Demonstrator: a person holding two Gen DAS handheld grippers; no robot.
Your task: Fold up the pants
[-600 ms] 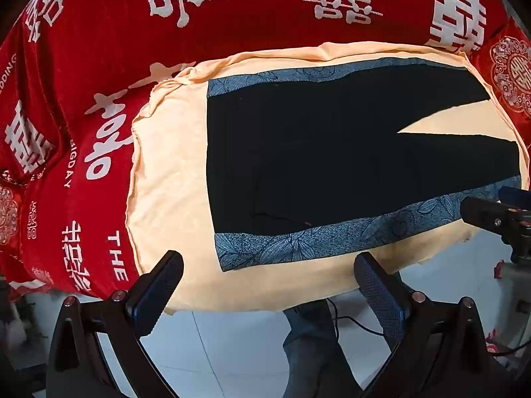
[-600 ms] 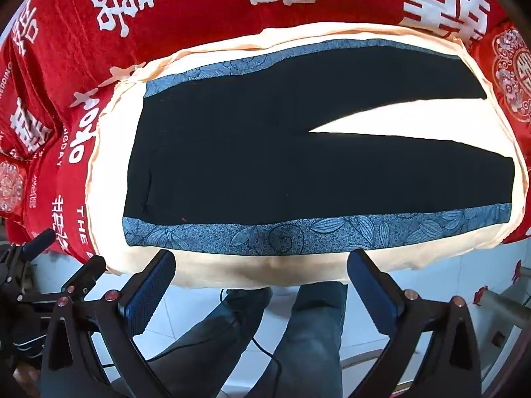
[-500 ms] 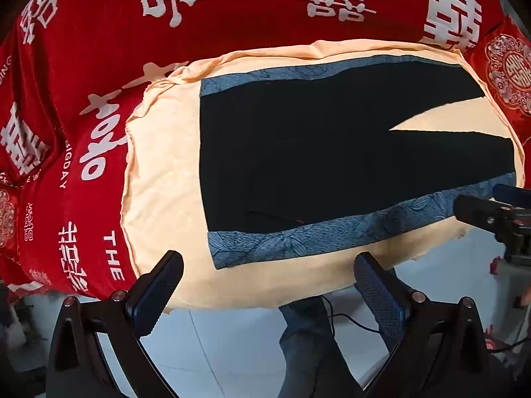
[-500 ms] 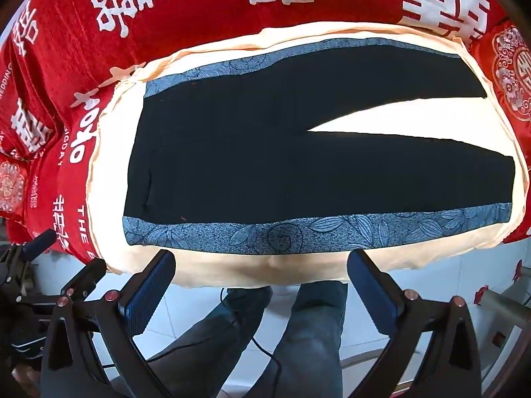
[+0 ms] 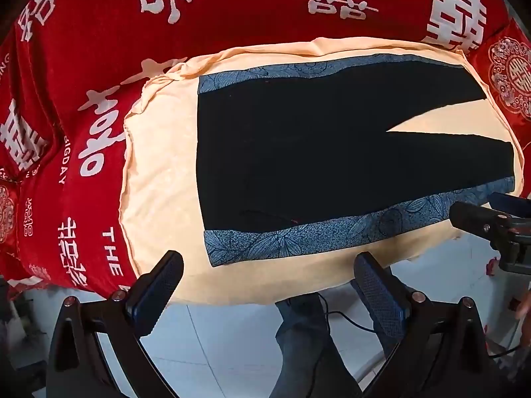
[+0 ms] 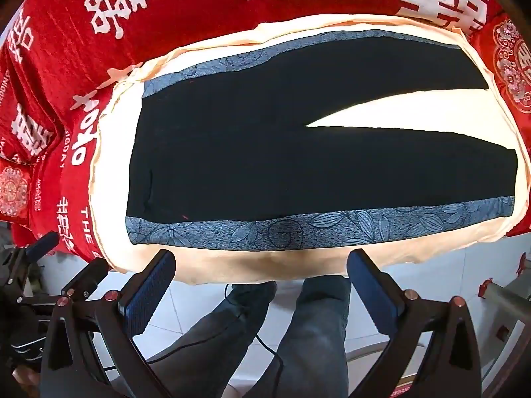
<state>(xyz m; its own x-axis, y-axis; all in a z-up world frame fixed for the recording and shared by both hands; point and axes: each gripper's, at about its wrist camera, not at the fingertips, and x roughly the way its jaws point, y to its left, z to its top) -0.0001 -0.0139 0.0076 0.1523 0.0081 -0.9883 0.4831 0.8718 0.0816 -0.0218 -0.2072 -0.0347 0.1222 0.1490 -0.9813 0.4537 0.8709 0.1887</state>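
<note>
Black pants [image 5: 315, 152] with blue-grey leaf-patterned side stripes lie flat and spread on a peach cloth [image 5: 159, 179], waistband to the left, legs parted to the right. They also show in the right wrist view [image 6: 282, 159]. My left gripper [image 5: 268, 278] is open and empty, held off the near edge below the waist end of the lower stripe [image 5: 298, 238]. My right gripper [image 6: 262, 272] is open and empty, off the near edge below the middle of the lower stripe [image 6: 315, 229].
A red blanket [image 5: 232, 6] with white characters covers the surface around the peach cloth [image 6: 109, 172]. The person's legs [image 6: 265, 331] and a cable stand on the white tile floor [image 5: 215, 348] below. The other gripper shows at each view's side [image 5: 491, 225].
The left gripper has drifted slightly, so the pants sit a little further left and lower in its view. The right view is nearly unchanged. Both grippers stay open.
</note>
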